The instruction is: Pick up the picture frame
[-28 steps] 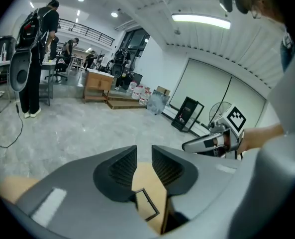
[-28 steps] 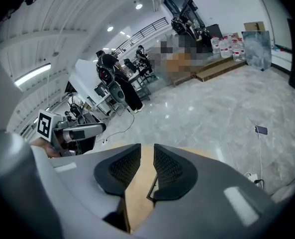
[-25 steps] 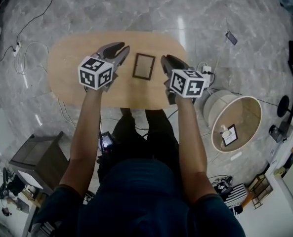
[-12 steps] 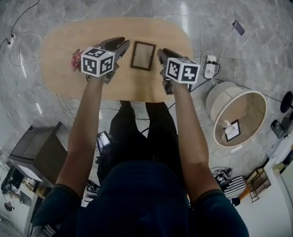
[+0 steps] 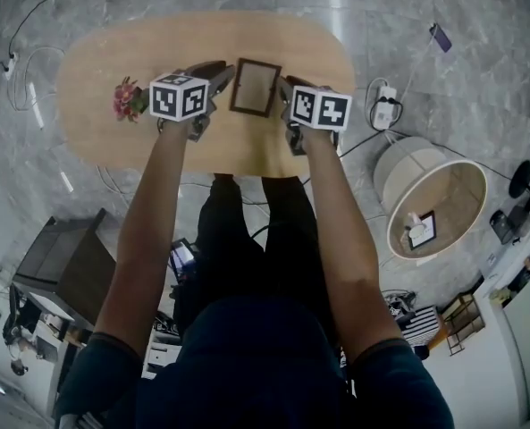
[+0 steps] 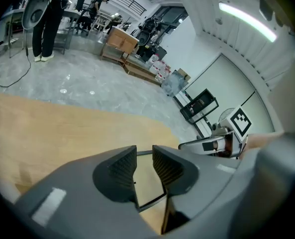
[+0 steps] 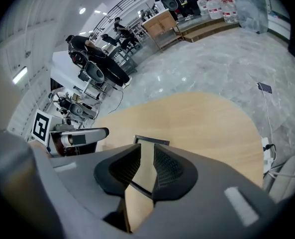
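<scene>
The picture frame (image 5: 254, 87), thin and dark-rimmed, lies on the oval wooden table (image 5: 104, 56) between my two grippers. My left gripper (image 5: 220, 80) is at the frame's left side, its jaws narrowed to a slim gap. In the left gripper view that gripper (image 6: 144, 156) has the frame (image 6: 148, 183) in the gap. My right gripper (image 5: 285, 90) is at the frame's right side. In the right gripper view this gripper (image 7: 147, 161) straddles the frame's rim (image 7: 151, 142) the same way. I cannot tell whether the frame is off the table.
A pink flower bunch (image 5: 125, 98) lies on the table left of my left gripper. On the floor at the right are a power strip with cables (image 5: 382, 104) and a round white bin (image 5: 434, 206). A dark cabinet (image 5: 54, 271) stands lower left.
Both grippers have moved in from either side of the frame and now meet its left and right edges. The left gripper's jaws have narrowed. The flower bunch has come into view.
</scene>
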Tool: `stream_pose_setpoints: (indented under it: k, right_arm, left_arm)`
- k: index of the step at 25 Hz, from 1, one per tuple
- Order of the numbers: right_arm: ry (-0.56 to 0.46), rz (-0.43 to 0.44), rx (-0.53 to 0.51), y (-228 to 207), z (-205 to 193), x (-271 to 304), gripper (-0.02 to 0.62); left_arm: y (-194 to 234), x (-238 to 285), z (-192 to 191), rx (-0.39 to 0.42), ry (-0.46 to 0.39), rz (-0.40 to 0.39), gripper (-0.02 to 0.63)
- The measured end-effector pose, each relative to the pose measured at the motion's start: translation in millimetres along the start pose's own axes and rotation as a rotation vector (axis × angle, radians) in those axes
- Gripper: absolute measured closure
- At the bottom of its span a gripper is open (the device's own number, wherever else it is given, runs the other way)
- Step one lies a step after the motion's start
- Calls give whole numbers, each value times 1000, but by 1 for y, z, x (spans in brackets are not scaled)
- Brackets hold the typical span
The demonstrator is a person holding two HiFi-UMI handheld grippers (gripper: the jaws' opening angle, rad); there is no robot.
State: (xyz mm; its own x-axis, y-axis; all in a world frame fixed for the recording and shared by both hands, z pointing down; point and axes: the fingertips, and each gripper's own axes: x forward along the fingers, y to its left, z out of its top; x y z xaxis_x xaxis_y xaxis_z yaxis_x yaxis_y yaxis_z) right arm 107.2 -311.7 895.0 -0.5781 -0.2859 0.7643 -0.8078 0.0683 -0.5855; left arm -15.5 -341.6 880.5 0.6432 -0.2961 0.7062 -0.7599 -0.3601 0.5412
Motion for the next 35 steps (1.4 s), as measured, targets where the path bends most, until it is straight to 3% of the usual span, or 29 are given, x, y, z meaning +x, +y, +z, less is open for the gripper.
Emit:
stream_pose_setpoints:
  k: [13,19,23,25,30,35]
  right_arm:
    - [132,-24,34,-28,-38,52,529]
    - [162,-33,31,-31,-46,65,529]
    - [178,-45,24,-35,-51,72,529]
    - [176,-45,27,-36,-51,72,528]
    - [167,-61,42,-38,-50,69,528]
    - [127,-77,3,-29,-35,58,529]
  left_arm:
    - [24,46,-58,-55,128,17,488]
    - [25,60,-71,-32,180,29,477]
    - [31,69,-83,-12,231,86,489]
    - [36,69,-83,-17,231,113,538]
    - [35,67,-83,-36,246,115,549]
    - [30,57,-69,-38,206,116,551]
